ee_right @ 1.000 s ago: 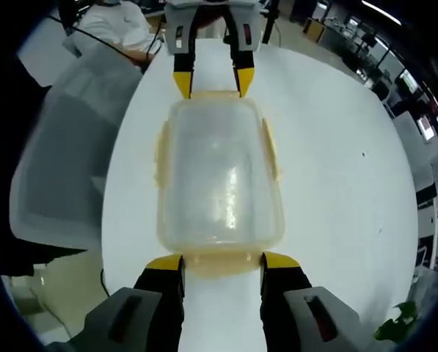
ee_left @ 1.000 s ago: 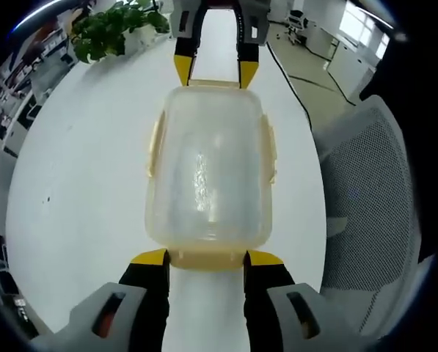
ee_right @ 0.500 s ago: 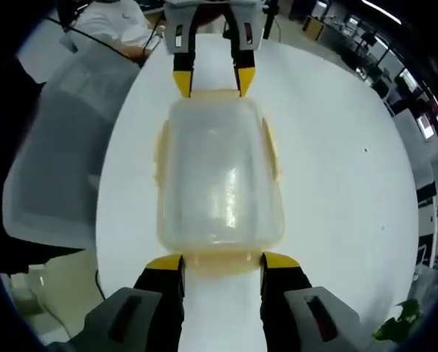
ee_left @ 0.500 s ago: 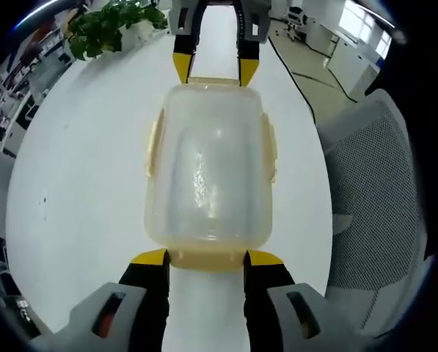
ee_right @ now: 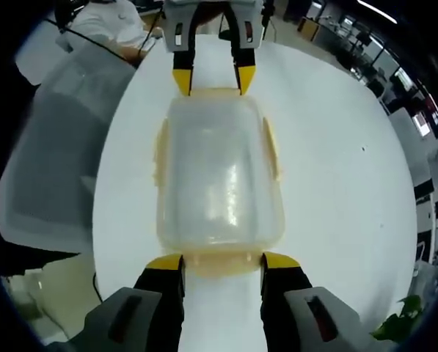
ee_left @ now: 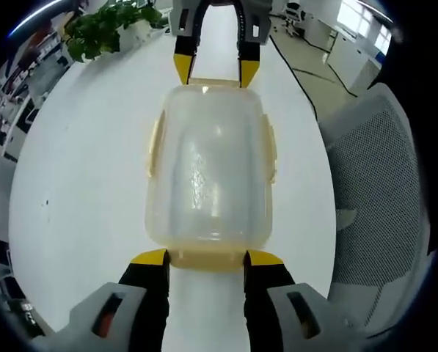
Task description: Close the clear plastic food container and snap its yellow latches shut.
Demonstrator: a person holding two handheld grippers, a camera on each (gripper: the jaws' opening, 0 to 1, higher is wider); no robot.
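Lidded clear container on white worktop, left claw and right claw spread wide, tips touching opposite end latches

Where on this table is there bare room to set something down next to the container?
Bare white table lies along both long sides of the container: a broad patch toward the plant, a narrower strip toward the mesh chair. The short ends are crowded: the left gripper straddles one latch, the right gripper the other.
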